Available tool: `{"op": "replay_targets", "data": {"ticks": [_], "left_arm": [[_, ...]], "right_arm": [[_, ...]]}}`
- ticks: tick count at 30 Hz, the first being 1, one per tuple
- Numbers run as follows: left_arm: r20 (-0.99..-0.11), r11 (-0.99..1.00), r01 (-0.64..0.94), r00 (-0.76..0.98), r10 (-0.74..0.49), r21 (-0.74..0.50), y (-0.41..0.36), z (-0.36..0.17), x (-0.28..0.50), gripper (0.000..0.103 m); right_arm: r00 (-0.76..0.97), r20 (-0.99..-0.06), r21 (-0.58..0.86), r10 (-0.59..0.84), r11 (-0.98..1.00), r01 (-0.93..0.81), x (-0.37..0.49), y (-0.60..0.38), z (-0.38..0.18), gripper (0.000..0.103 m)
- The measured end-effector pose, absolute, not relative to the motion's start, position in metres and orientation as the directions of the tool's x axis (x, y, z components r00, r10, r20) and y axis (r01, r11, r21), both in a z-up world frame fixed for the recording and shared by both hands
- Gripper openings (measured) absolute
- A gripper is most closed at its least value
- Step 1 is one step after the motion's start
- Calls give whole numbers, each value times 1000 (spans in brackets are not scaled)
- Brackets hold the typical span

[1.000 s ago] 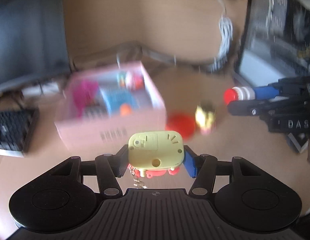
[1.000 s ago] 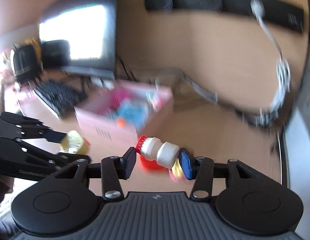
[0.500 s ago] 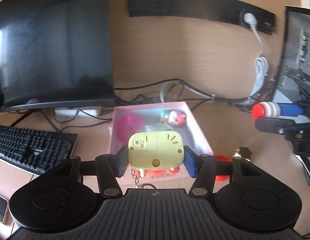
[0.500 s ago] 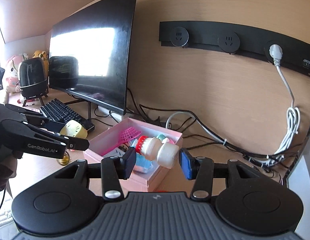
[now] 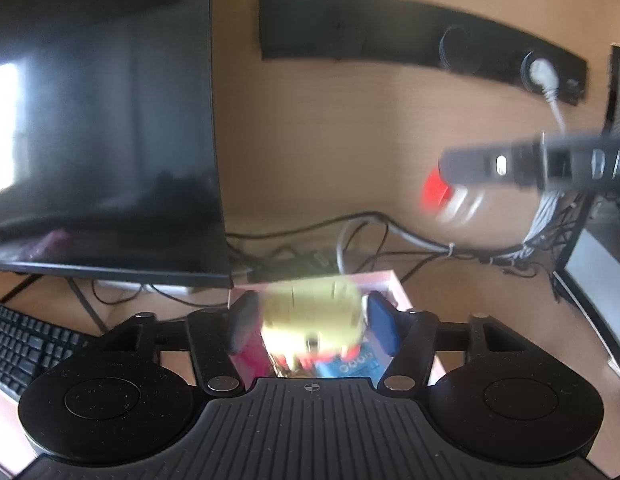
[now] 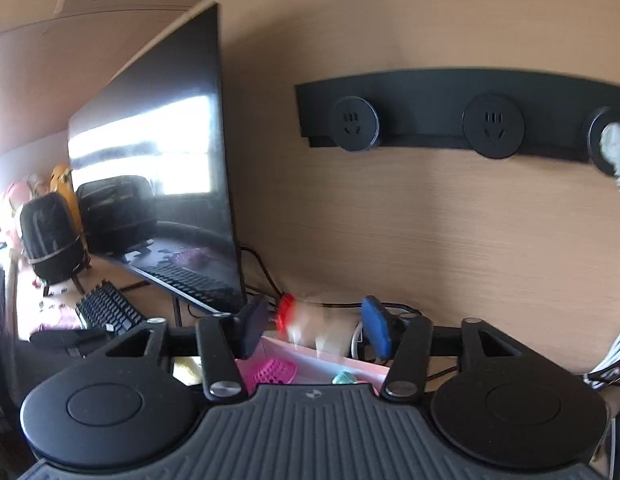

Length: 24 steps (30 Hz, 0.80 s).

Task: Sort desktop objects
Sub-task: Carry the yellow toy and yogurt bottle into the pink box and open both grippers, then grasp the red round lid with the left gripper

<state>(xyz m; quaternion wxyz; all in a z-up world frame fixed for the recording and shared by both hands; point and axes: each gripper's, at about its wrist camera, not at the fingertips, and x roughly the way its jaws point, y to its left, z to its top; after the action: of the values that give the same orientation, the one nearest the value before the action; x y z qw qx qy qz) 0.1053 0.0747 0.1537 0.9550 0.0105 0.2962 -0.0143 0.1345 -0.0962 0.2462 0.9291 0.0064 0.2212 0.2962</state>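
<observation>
A: Above the pink box (image 5: 394, 280), what does each gripper carry?
B: Left gripper (image 5: 310, 322): clamped on a yellow toy (image 5: 310, 308). Right gripper (image 6: 314, 326): clamped on a red-capped bottle (image 6: 310, 320), long axis crosswise between its jaws.
A: Which is nearer the box?
B: Probably the left; the box lies directly beneath it.

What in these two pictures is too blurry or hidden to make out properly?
- Yellow toy in the left gripper: motion blur erases its details, left wrist view.
- Small bottle in the right gripper: smeared, right wrist view.
- Pink box: contents mostly hidden behind the gripper body.
</observation>
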Motion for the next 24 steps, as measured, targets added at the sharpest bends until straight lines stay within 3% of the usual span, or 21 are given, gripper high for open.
{"op": "replay_targets", "data": {"ticks": [4, 8, 15, 19, 24], "left_arm": [[-605, 1000, 21, 796, -11, 10, 74, 141, 109, 88], [-634, 999, 32, 773, -22, 4, 67, 129, 108, 93], [-611, 994, 112, 787, -90, -1, 51, 102, 58, 101], [-702, 987, 163, 703, -116, -1, 38, 63, 20, 101], [-785, 988, 150, 610, -113, -25, 28, 29, -2, 101]], "right_arm": [[730, -403, 153, 553, 827, -541, 142, -102, 239, 65], [736, -445, 148, 510, 852, -502, 145, -116, 217, 66], [765, -534, 8, 359, 908, -420, 125, -161, 155, 72], [732, -616, -35, 290, 919, -393, 108, -187, 115, 73], [664, -667, 56, 339, 911, -409, 91, -194, 88, 71]]}}
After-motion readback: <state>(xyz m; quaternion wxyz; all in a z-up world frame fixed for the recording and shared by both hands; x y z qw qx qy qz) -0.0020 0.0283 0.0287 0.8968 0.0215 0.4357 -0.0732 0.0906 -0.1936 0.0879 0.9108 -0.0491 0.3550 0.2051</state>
